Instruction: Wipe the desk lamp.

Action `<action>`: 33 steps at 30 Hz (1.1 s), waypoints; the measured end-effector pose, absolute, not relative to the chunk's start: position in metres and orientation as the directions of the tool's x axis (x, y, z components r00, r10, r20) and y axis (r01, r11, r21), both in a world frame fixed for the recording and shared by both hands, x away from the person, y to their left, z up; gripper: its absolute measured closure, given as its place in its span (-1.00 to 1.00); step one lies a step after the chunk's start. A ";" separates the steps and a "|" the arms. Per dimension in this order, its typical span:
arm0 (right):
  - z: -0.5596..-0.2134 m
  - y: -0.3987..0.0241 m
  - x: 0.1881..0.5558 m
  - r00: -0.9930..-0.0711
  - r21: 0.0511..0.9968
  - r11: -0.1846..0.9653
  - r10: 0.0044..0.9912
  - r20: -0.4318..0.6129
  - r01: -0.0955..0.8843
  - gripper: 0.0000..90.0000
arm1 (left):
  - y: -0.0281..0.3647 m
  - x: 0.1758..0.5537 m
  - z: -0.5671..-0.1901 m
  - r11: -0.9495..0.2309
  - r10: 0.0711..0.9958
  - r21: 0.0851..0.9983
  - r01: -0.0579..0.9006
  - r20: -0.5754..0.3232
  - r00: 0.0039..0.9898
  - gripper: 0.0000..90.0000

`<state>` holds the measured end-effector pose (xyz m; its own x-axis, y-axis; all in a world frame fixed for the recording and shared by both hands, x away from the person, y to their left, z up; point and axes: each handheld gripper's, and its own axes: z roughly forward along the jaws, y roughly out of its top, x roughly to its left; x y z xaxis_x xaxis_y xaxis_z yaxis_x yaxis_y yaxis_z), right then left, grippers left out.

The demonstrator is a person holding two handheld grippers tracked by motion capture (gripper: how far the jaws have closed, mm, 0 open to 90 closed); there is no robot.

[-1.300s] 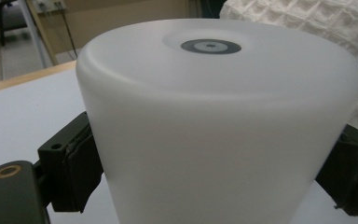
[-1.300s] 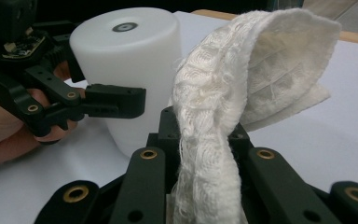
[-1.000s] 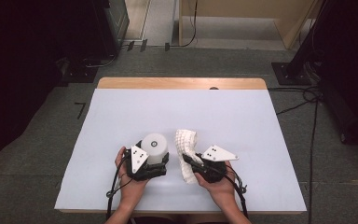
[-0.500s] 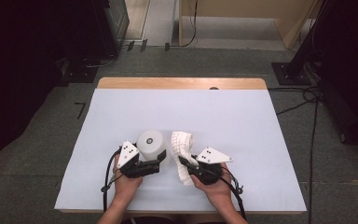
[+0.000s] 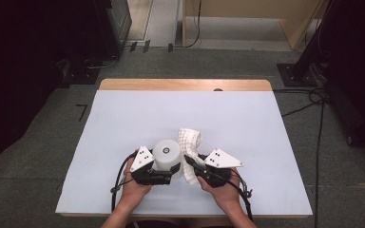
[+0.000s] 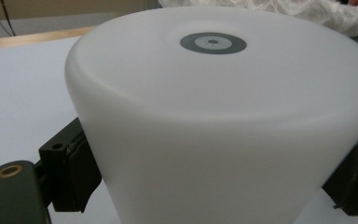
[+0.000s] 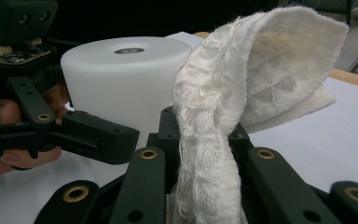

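- Item: white plastic cup (image 5: 166, 155), frosted, upturned; its closed base with a small grey disc faces up; it stands on the white table cover (image 5: 123, 118) near the person's edge, between the two hands.
- Orientation: long axis of the cup upright; walls widen downward in the left gripper view, so the mouth appears to face the table; whether the rim rests on the surface cannot be told.
- Left gripper (image 5: 164, 176): jaws clamped on the lower wall of the cup, one pad (image 6: 72, 170) on each flank, as the left gripper view shows.
- Right gripper (image 5: 192, 164): jaws drawn together on a white woven cloth (image 5: 190, 142), just beside the cup on its right.
- Cloth: pinched at its lower part; the free end rises above the jaws and folds over toward the far side; its long axis runs roughly along the gripper, away from the person.
- Step in hand, as judged: wiping the cup with the cloth while the other gripper steadies it.
- Handling advice: keep the left grip low and firm but not crushing, since thin plastic may flex; bring the cloth's folded face flat to the wall rather than its edge; sweep around the side without pushing the cup off upright; keep the black jaws clear of the plastic.
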<state>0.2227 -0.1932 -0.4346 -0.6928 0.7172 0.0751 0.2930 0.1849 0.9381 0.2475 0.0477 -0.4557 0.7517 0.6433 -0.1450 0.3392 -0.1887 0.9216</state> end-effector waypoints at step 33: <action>-0.440 -0.187 0.227 -0.699 0.917 0.184 0.704 0.129 0.355 0.69 | 0.051 0.248 -0.453 -0.213 0.660 0.926 0.312 -0.100 0.745 -0.80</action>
